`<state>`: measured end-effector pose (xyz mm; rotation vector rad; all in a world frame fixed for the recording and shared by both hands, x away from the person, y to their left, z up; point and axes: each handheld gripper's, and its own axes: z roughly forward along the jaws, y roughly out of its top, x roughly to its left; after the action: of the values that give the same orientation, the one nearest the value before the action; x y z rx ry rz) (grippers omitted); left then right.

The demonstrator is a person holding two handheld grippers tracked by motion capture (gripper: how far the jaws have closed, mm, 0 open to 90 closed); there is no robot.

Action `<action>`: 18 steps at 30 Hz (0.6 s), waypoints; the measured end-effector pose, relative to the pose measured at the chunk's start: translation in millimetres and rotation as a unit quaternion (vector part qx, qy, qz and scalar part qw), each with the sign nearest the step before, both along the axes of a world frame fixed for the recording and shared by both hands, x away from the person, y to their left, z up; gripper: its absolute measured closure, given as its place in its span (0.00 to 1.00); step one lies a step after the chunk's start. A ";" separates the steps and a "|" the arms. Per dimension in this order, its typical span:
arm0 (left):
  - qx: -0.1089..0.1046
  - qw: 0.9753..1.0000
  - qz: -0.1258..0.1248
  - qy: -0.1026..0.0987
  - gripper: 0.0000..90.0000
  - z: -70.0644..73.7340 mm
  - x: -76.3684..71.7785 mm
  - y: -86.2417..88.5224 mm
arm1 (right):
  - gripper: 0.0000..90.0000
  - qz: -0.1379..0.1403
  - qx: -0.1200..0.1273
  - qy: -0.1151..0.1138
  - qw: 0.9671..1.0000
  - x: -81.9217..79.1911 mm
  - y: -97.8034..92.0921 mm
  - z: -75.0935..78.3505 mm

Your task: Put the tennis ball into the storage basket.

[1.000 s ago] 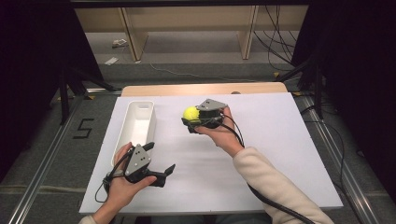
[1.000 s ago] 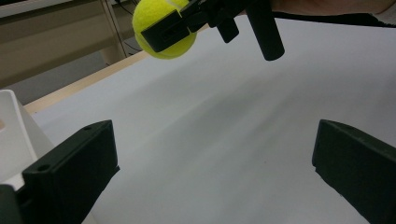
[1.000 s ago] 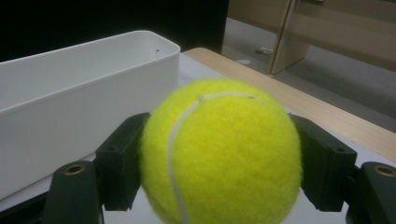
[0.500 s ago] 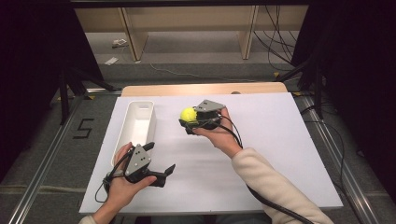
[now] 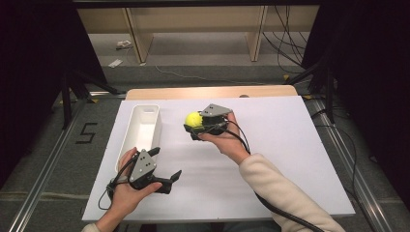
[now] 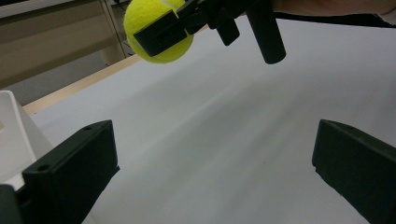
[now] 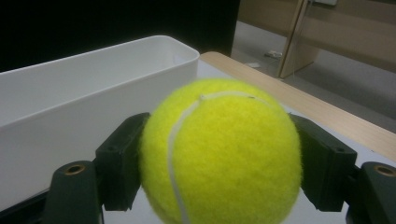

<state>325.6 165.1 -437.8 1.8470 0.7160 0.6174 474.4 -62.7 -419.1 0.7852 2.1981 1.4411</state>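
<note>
While my right gripper [image 5: 195, 124] holds its jaws clamped on the tennis ball [image 5: 194, 119], one pad pressed to each side of it, I keep the ball lifted off the white counter [image 5: 290, 145] near the counter's middle. From the ball, the white bin [image 5: 140, 130] lies toward 9 o'clock, just beside it but not touching; in the right gripper view the ball [image 7: 219, 151] sits squarely between the two black pads with the bin's long wall [image 7: 70, 126] close behind it. My left gripper [image 5: 167, 176] rests low at about 7 o'clock from the ball, near the bin's near end, with its jaws spread wide and nothing between them. Through the left gripper view I see that wide gap over bare counter, the bin's corner [image 6: 11, 126] at the left edge, and the ball [image 6: 156, 30] held aloft at 11 o'clock in the right gripper.
</note>
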 end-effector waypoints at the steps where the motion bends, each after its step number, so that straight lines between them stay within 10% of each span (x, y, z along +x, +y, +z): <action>1: 0.000 1.000 0.000 0.001 0.00 0.0 -0.2 -0.1 | 0.30 0.000 0.000 0.000 1.000 0.0 0.0 0.0; 18: 0.001 1.000 0.000 0.000 0.00 0.3 -0.2 0.1 | 0.30 0.011 0.000 -0.003 1.000 -4.9 5.6 2.0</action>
<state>325.4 165.2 -437.5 1.8487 0.7163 0.6174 469.5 -57.0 -417.1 0.7590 2.2092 1.4514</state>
